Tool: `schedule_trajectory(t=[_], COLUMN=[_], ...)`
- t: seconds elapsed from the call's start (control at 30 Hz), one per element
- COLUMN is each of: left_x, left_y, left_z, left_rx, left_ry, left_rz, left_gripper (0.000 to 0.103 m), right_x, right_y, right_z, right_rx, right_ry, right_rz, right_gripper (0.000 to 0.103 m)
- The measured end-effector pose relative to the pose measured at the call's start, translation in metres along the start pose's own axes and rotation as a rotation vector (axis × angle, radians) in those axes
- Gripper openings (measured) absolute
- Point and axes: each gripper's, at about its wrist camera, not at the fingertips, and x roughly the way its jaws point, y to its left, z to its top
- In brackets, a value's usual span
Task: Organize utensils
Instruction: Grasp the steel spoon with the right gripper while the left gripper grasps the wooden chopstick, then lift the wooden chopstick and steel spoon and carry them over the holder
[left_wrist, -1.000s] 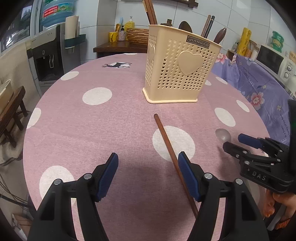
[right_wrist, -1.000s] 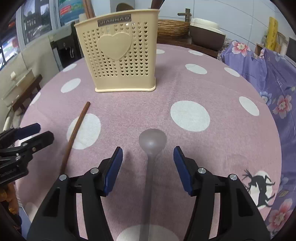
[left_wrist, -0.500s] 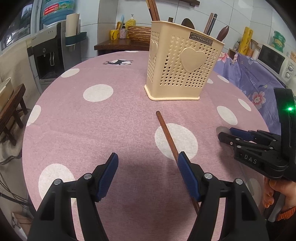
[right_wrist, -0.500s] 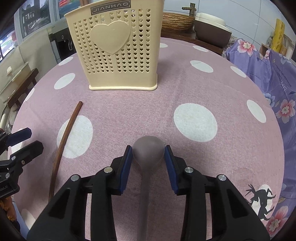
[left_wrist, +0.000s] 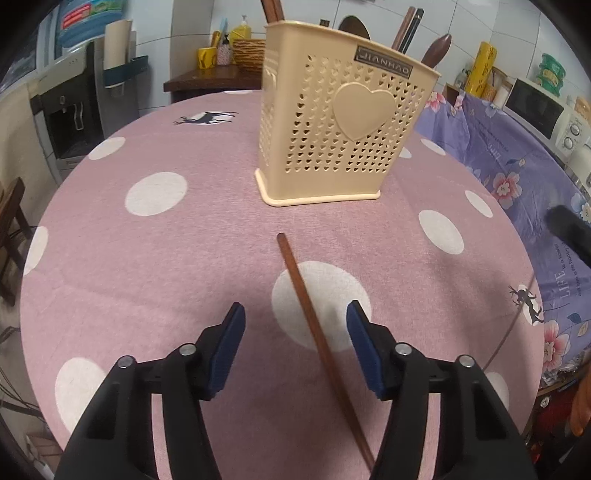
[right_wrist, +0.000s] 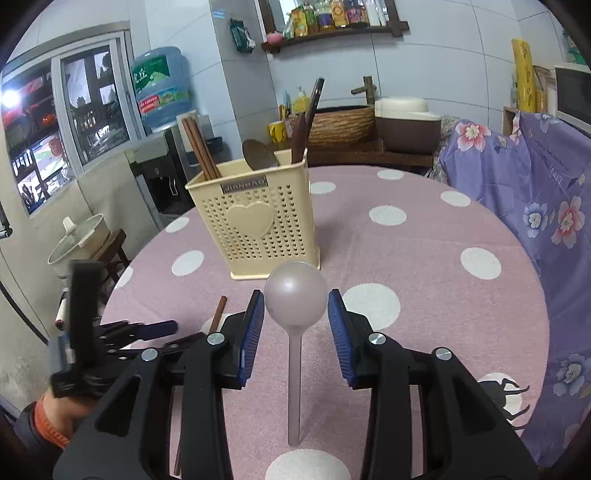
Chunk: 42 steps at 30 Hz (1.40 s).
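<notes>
A cream perforated utensil basket (left_wrist: 325, 136) with a heart on its side stands on the pink dotted table (left_wrist: 166, 251); it also shows in the right wrist view (right_wrist: 255, 229), holding chopsticks and wooden spoons. A brown chopstick (left_wrist: 314, 317) lies on the table between the open fingers of my left gripper (left_wrist: 295, 343). My right gripper (right_wrist: 295, 325) is shut on a grey spoon (right_wrist: 295, 302) by its bowl and holds it lifted above the table, handle hanging back toward the camera. The left gripper also shows in the right wrist view (right_wrist: 155, 332).
A purple floral cloth (right_wrist: 546, 229) covers furniture at the right of the table. A water dispenser (left_wrist: 74, 107) stands at the far left. A side shelf with a woven basket (right_wrist: 340, 125) and cup is behind the table.
My right gripper closed on the spoon's bowl and lifted it off the table. My left gripper moved right so the chopstick now lies between its fingers.
</notes>
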Motion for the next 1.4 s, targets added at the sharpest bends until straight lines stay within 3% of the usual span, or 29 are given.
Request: schedule_trajectory(t=[0.17, 0.43, 0.57, 0.87, 1.03, 1.27, 1.4], left_x=[0.021, 0.029, 0.029, 0.032, 0.004, -0.088, -0.128], left_y=[-0.007, -0.017, -0.019, -0.016, -0.009, 0.003, 0.009], left_z=[0.014, 0.021, 0.02, 0.026, 0.037, 0.055, 0.058], left_rx=[0.009, 0.015, 0.009, -0.03, -0.06, -0.088, -0.068], left_ry=[0.03, 0.032, 0.02, 0.008, -0.07, -0.273, -0.376], left_rz=[0.065, 0.141, 0.161, 0.122, 0.074, -0.036, -0.03], left_gripper=[0.029, 0.02, 0.01, 0.009, 0.008, 0.008, 0.008], right_x=[-0.006, -0.007, -0.007, -0.007, -0.008, -0.008, -0.008], right_y=[0.0, 0.007, 0.009, 0.009, 0.009, 0.008, 0.007], right_z=[-0.002, -0.006, -0.006, -0.007, -0.006, -0.004, -0.001], right_rx=[0.004, -0.022, -0.037, -0.03, -0.03, -0.023, -0.005], right_ry=[-0.013, -0.025, -0.027, -0.031, -0.033, -0.039, -0.043], right_rz=[0.001, -0.011, -0.016, -0.023, -0.025, -0.014, 0.002], right_gripper=[0.037, 0.037, 0.037, 0.037, 0.037, 0.037, 0.037])
